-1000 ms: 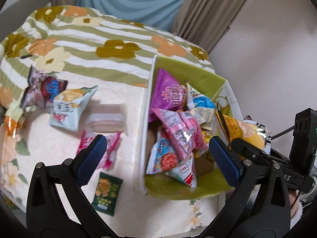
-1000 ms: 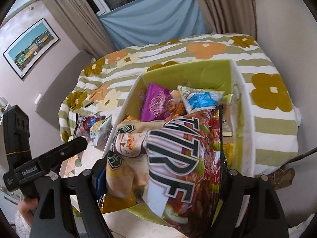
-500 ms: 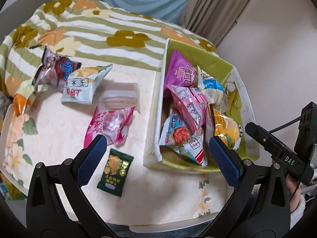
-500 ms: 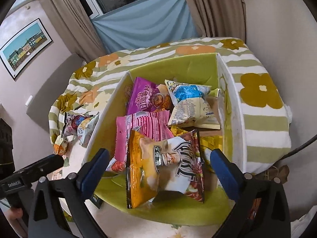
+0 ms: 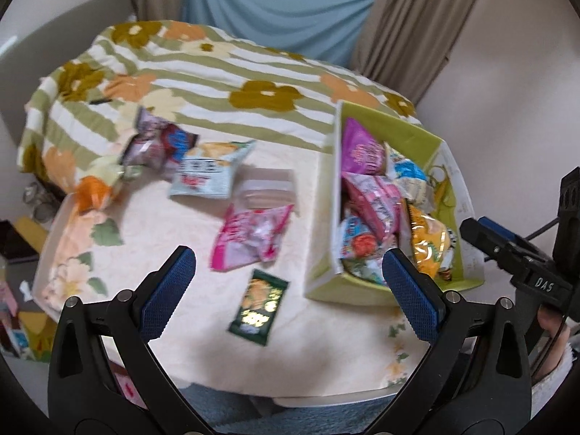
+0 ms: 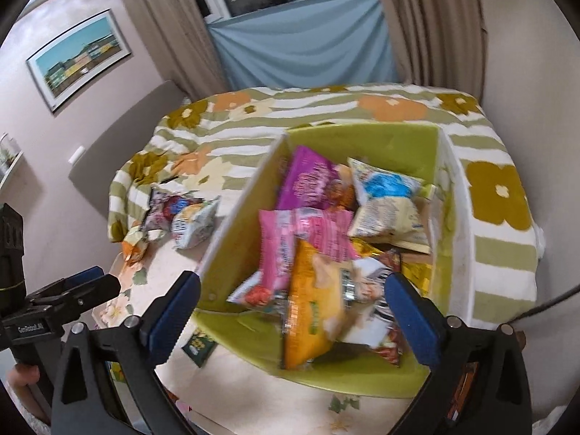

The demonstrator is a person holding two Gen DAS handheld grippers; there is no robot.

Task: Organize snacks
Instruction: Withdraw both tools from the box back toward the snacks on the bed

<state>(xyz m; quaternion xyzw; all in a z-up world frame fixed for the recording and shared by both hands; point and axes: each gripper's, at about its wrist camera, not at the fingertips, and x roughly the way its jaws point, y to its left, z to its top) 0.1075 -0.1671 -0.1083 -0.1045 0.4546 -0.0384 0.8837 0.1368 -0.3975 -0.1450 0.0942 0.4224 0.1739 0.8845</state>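
A green box (image 5: 453,195) (image 6: 232,239) holds several snack bags, with an orange-yellow bag (image 6: 319,311) (image 5: 429,243) on top at its near end. My right gripper (image 6: 290,311) is open and empty above that near end. My left gripper (image 5: 286,286) is open and empty above the table, over a small dark green packet (image 5: 259,306). A pink bag (image 5: 250,237), a clear pack (image 5: 266,188), a pale blue bag (image 5: 210,174) (image 6: 192,223) and a purple bag (image 5: 159,145) lie loose to the left of the box.
A floral striped cloth (image 5: 181,79) covers the table's far part. An orange wrapper (image 5: 92,192) lies at the left edge. A wall and curtains (image 6: 435,18) stand close behind and to the right. The other gripper shows at the frame edge (image 5: 514,257) (image 6: 54,304).
My right gripper has opened and dropped the orange-yellow bag into the box, then drawn back. My left gripper has pulled back and leftward, from over the box to over the loose snacks.
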